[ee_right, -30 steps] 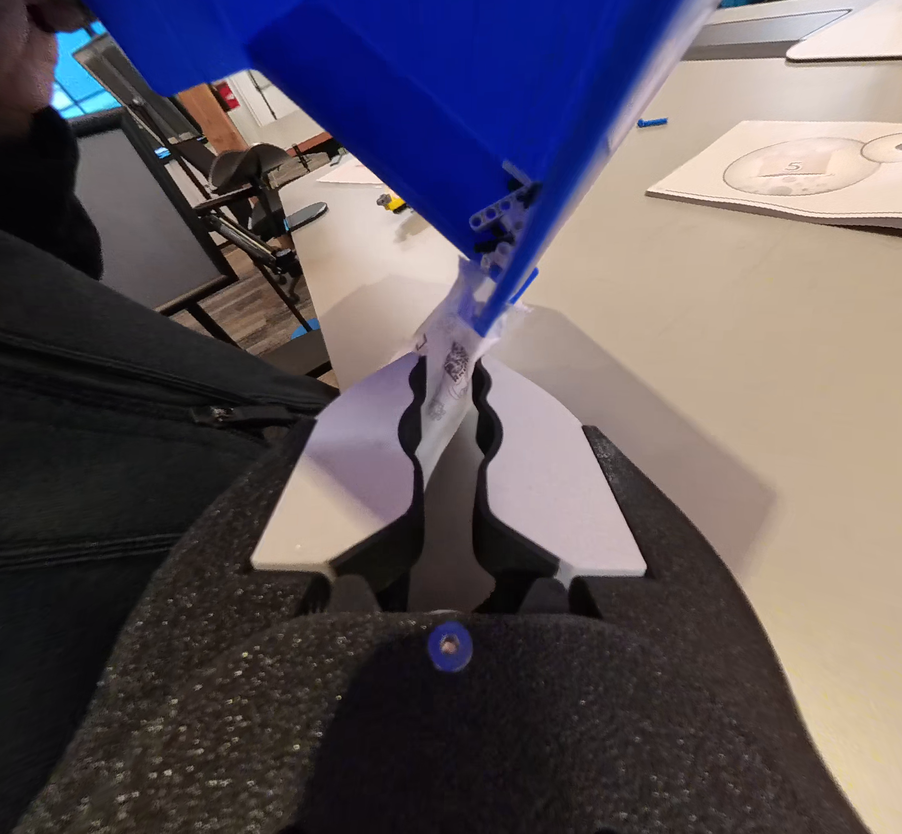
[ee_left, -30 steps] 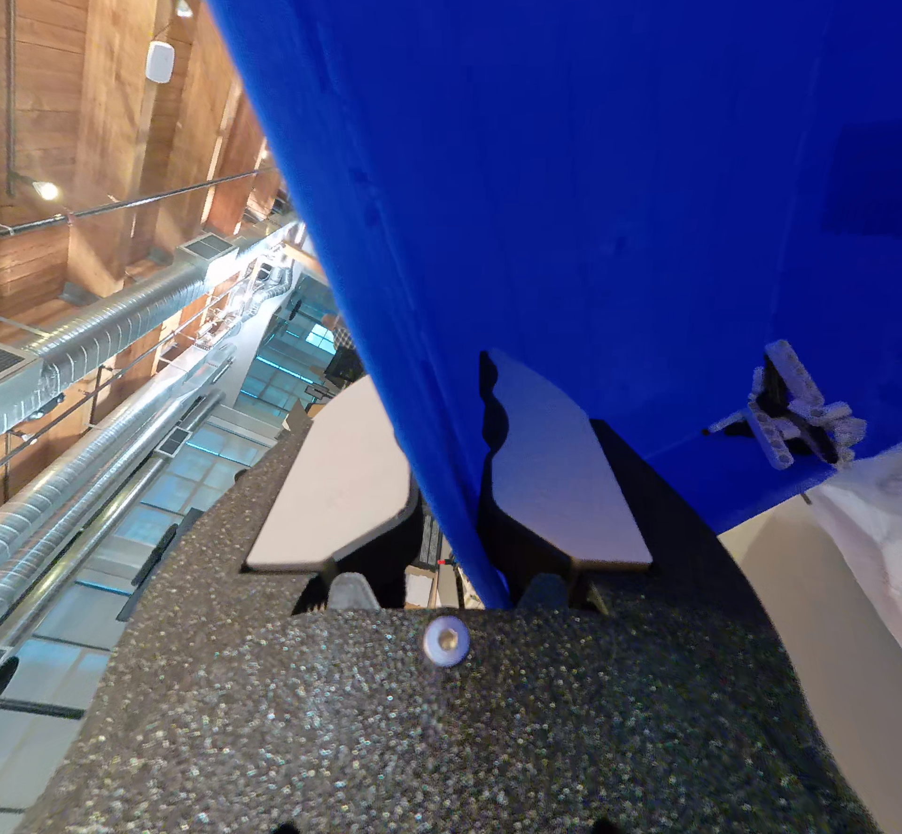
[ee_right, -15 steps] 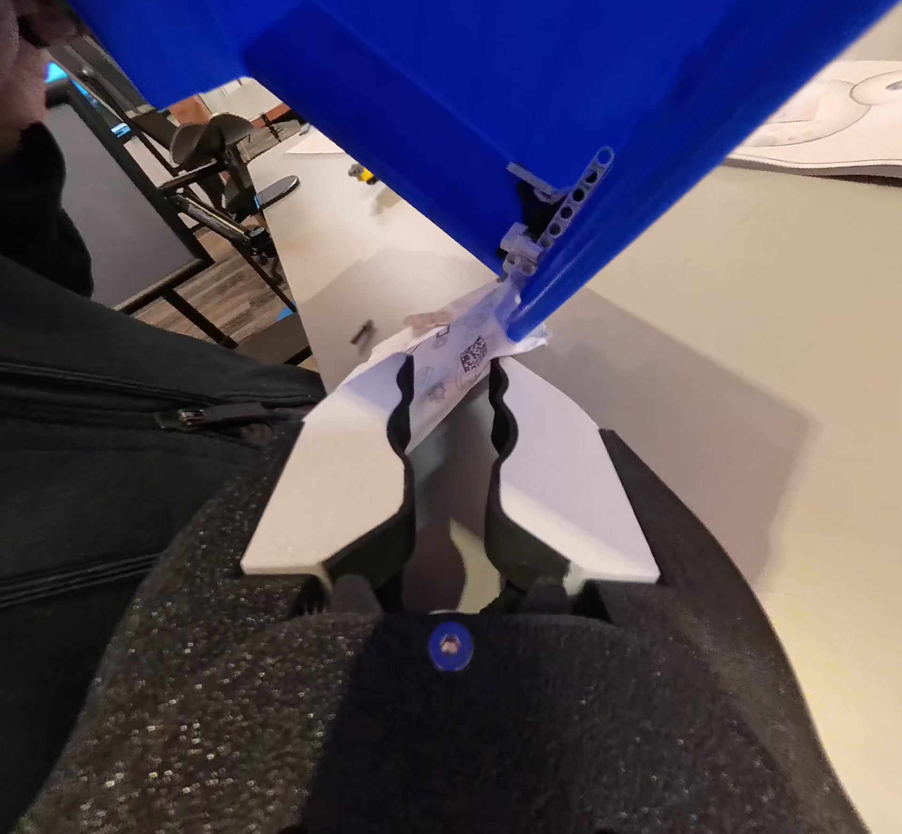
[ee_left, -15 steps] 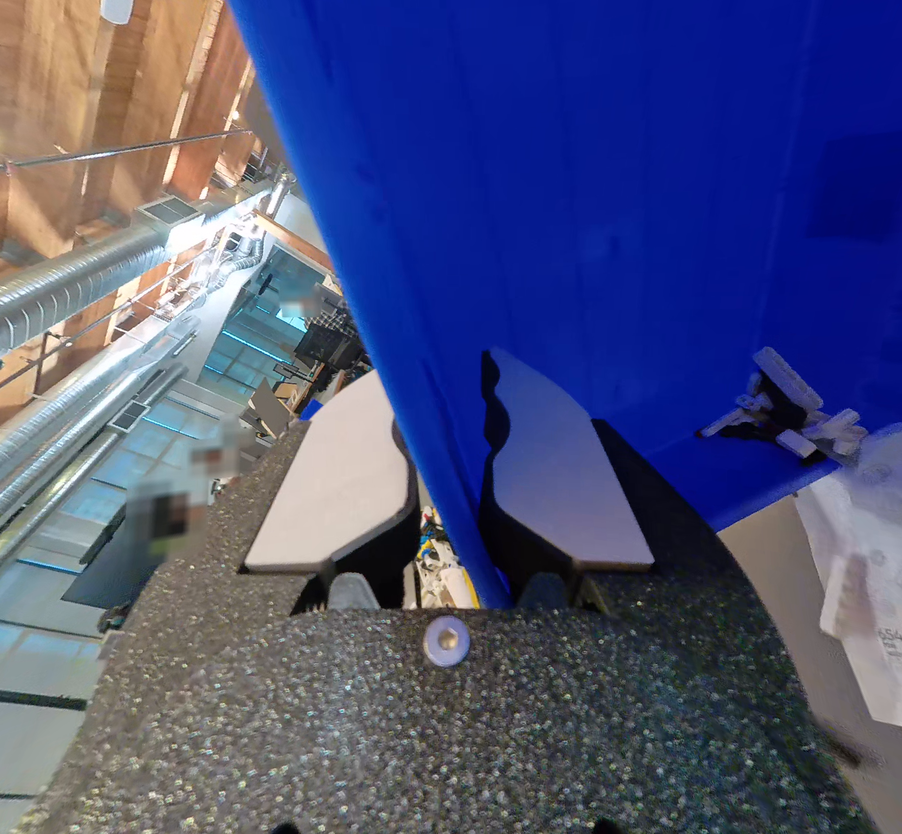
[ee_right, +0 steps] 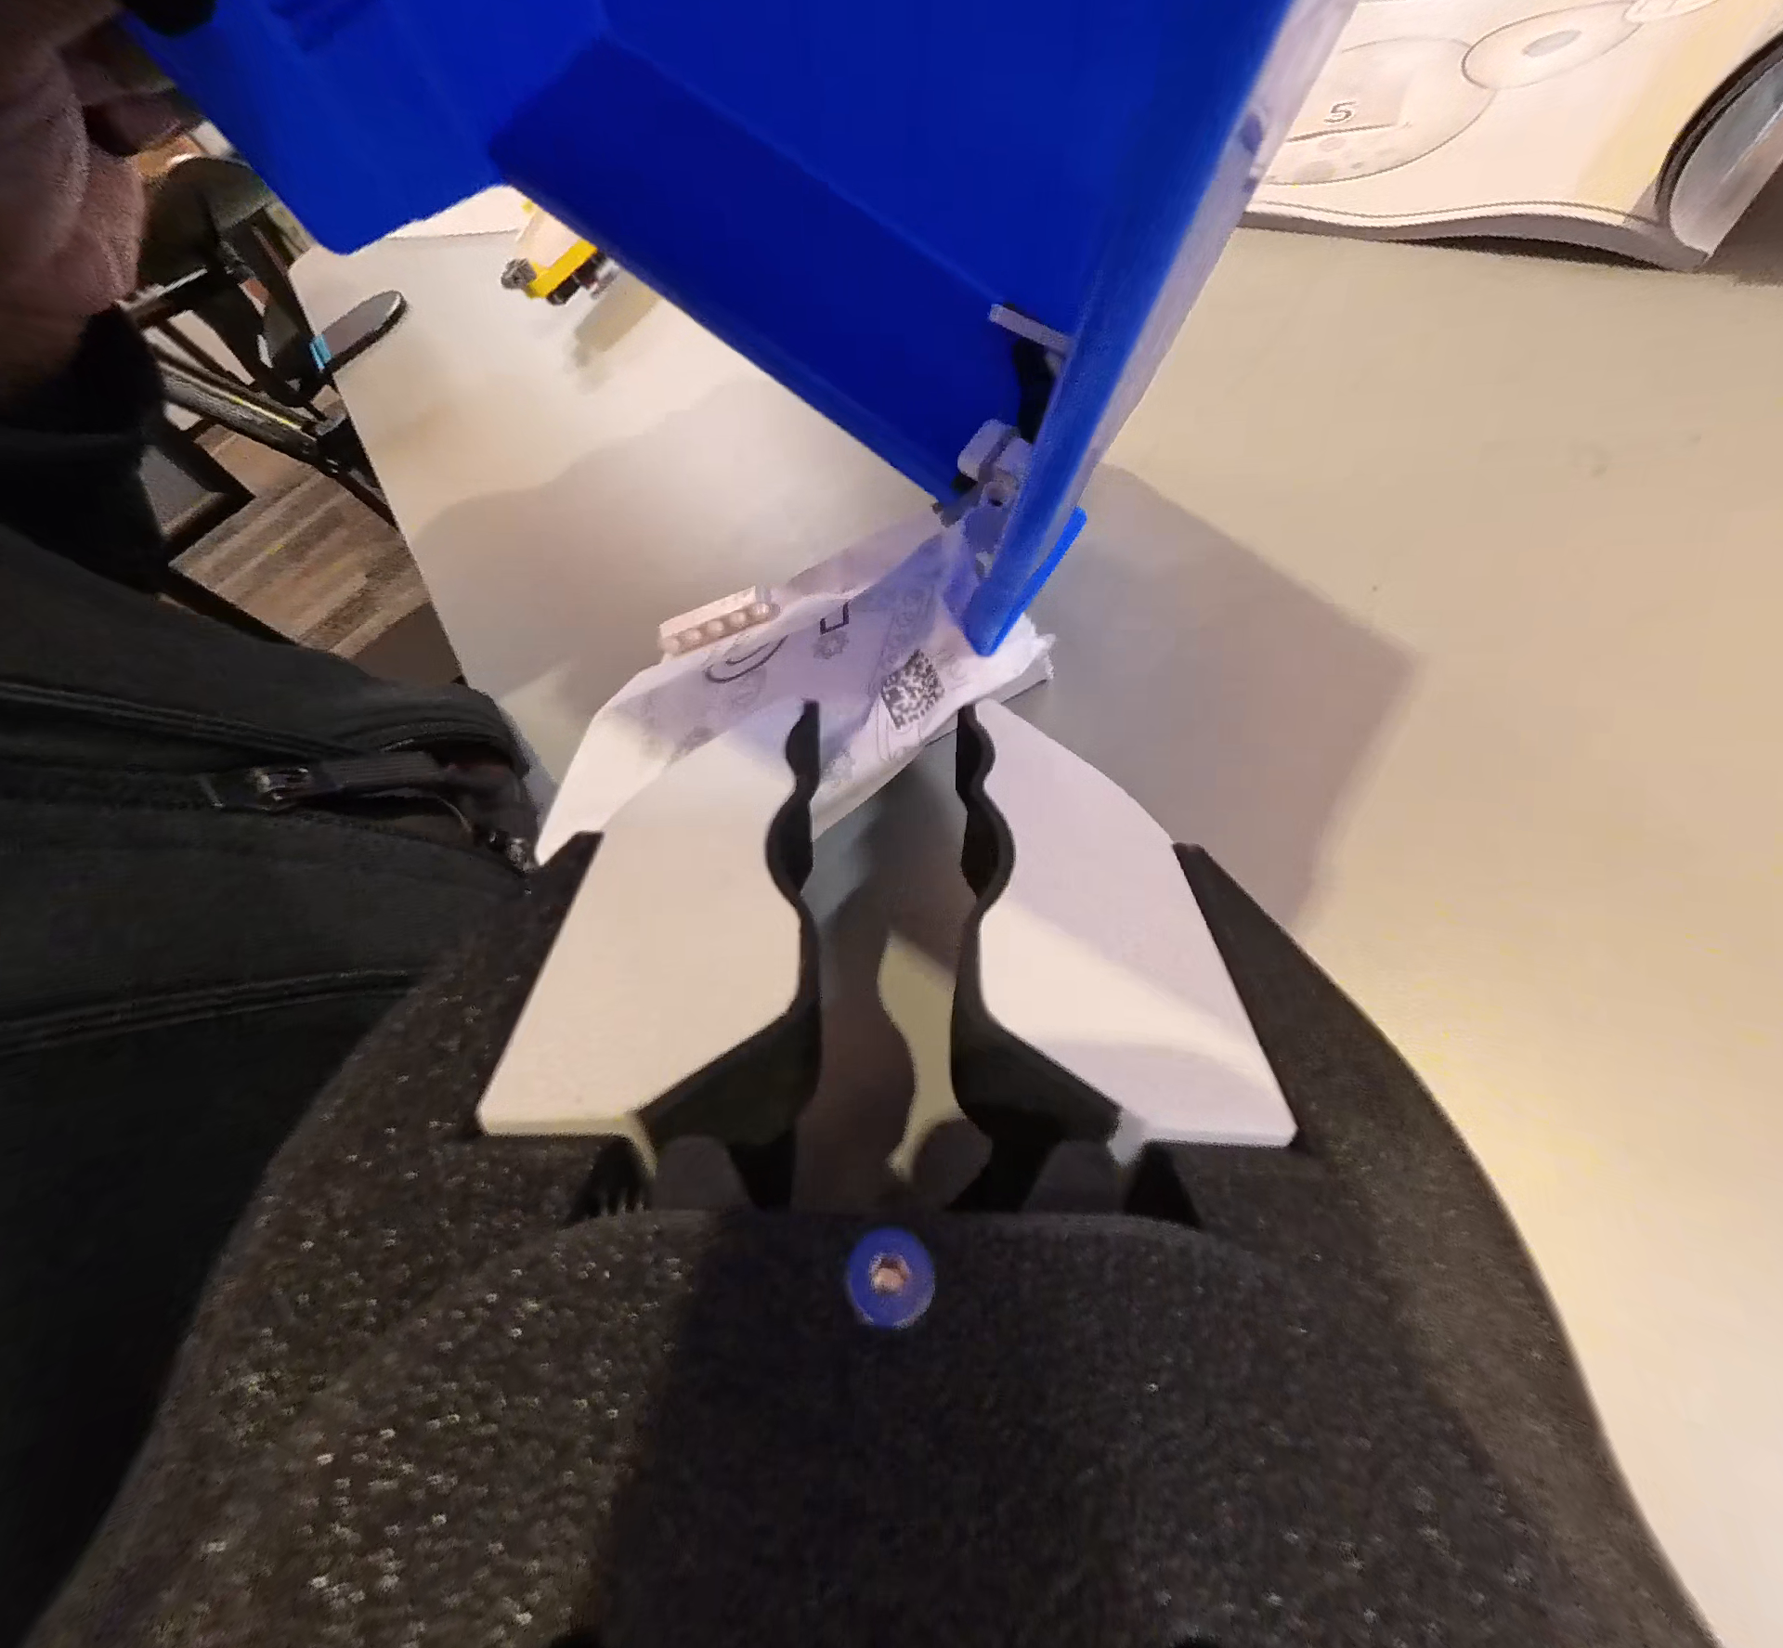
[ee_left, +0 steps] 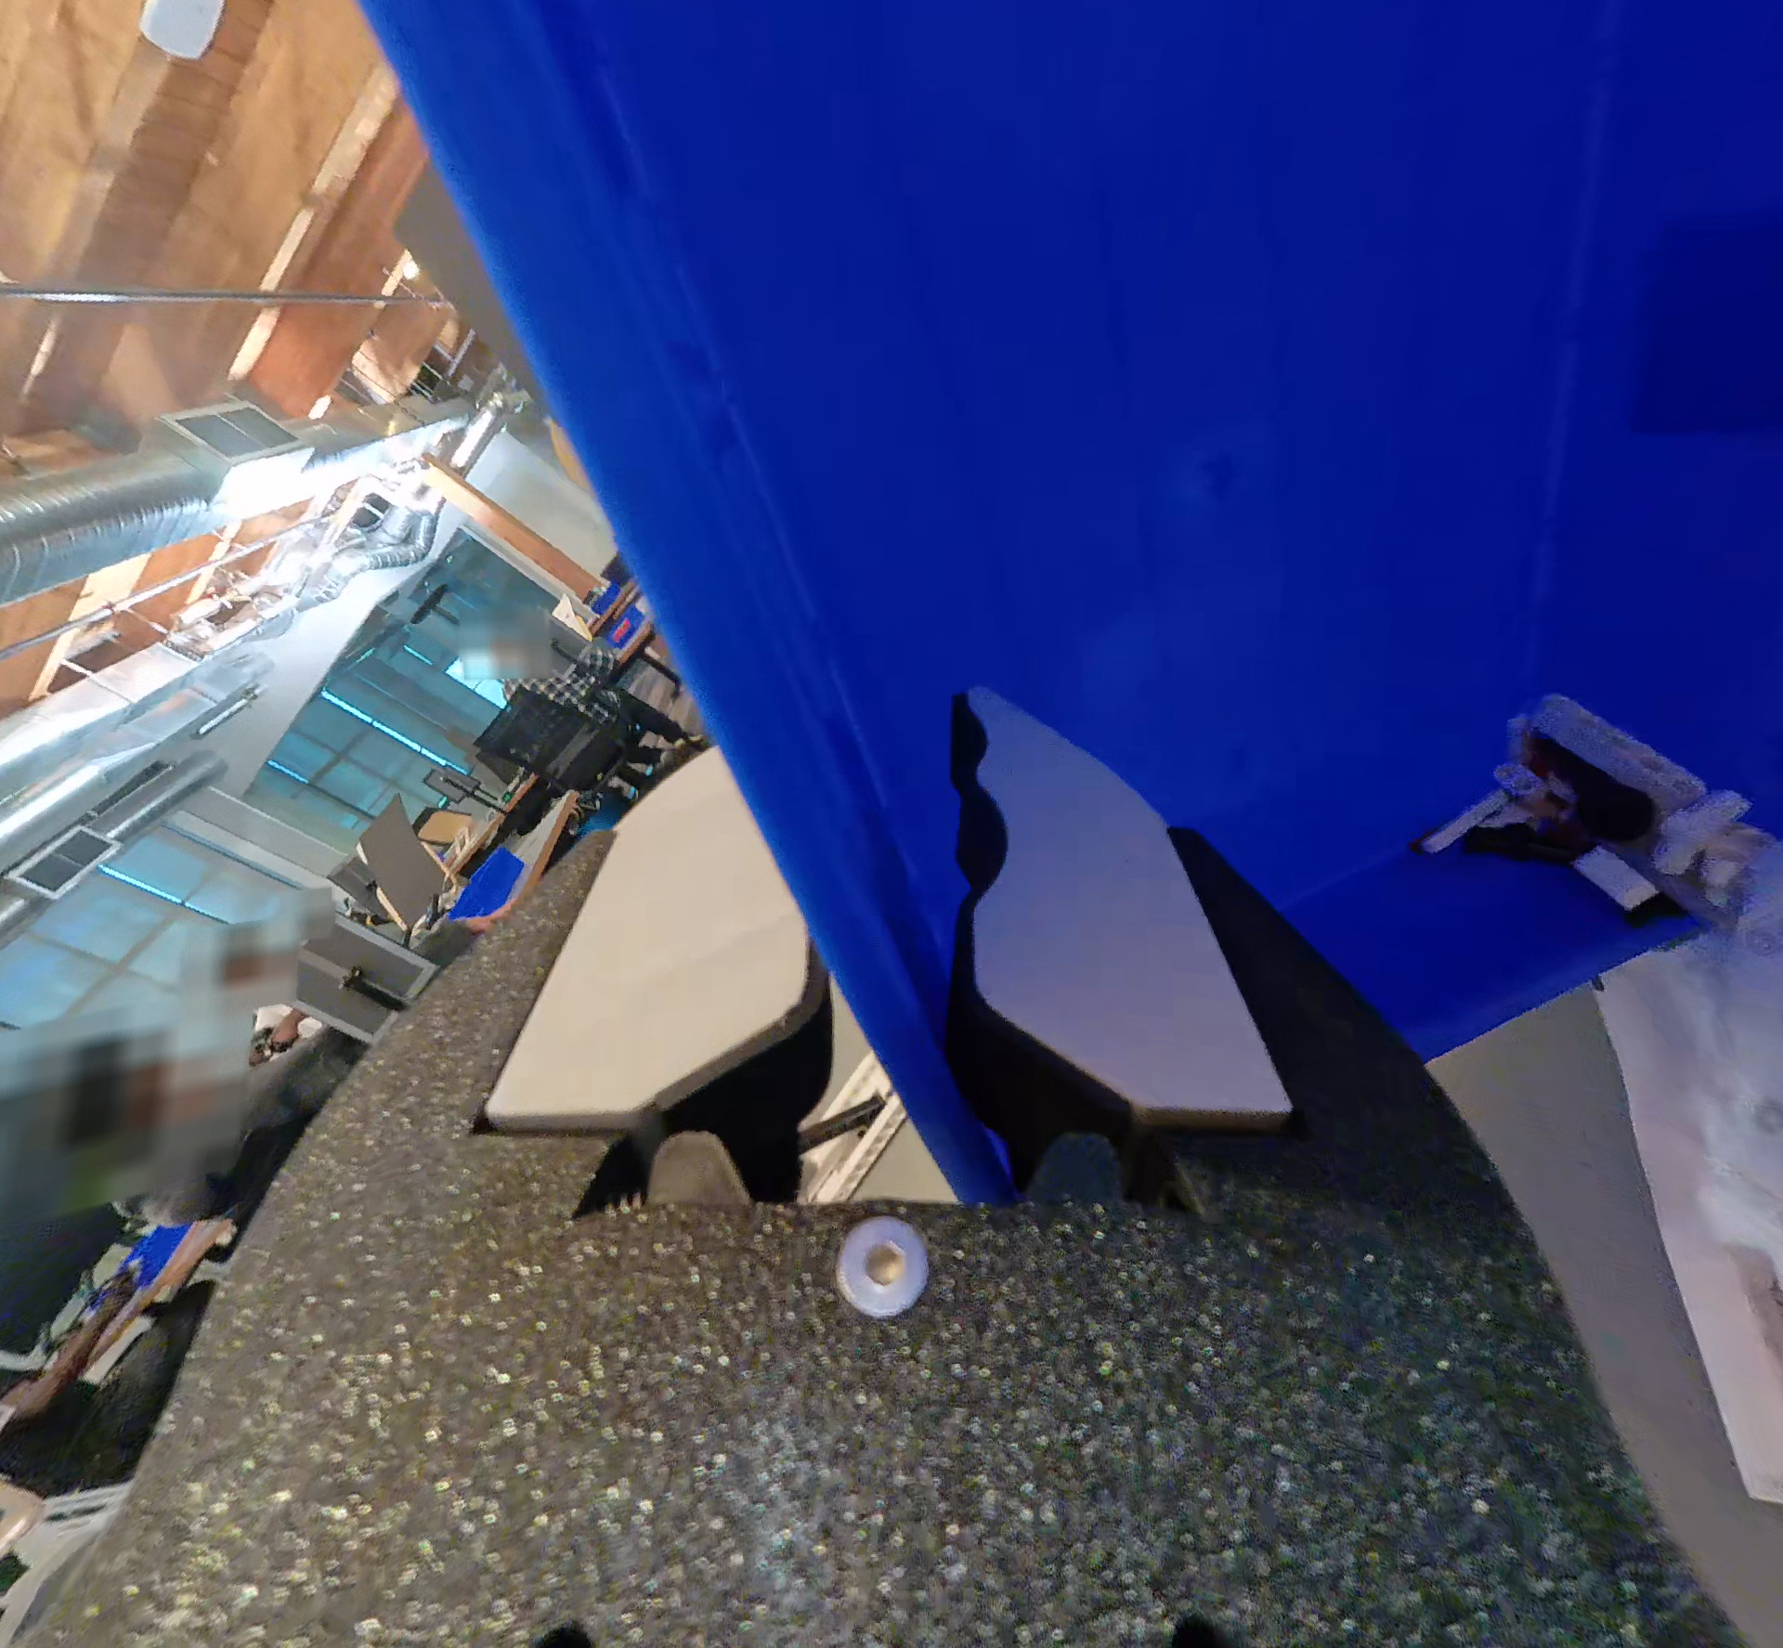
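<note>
One blue bin, tipped, its wall clamped between my left gripper fingers, one each side. Only my right view shows the bin's corner down on the beige table, with one printed paper sheet spilling out at 12 o'clock. My right gripper fingers are parted, gripping nothing. One booklet at 2 o'clock; open table to the right.

beige table, open booklet, white leaflet
</note>
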A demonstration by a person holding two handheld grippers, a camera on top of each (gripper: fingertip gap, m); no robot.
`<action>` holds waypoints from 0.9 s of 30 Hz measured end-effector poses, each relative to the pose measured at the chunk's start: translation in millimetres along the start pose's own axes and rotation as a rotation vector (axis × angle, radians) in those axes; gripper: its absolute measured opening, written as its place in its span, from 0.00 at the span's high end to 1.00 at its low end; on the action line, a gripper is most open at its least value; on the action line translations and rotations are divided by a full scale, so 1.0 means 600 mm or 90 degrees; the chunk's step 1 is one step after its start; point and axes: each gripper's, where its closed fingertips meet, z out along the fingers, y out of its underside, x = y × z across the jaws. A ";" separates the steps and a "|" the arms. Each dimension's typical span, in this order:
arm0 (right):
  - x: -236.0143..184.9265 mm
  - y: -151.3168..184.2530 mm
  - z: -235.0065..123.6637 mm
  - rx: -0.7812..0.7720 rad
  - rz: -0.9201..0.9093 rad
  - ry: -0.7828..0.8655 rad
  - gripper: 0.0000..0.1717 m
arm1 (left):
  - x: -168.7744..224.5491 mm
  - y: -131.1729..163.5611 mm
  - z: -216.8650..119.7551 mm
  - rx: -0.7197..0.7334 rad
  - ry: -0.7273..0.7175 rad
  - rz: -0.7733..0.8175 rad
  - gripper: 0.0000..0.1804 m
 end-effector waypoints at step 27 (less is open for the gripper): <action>0.021 0.009 0.002 -0.036 -0.010 0.048 0.85 | -0.005 0.015 0.015 -0.017 0.037 -0.062 0.85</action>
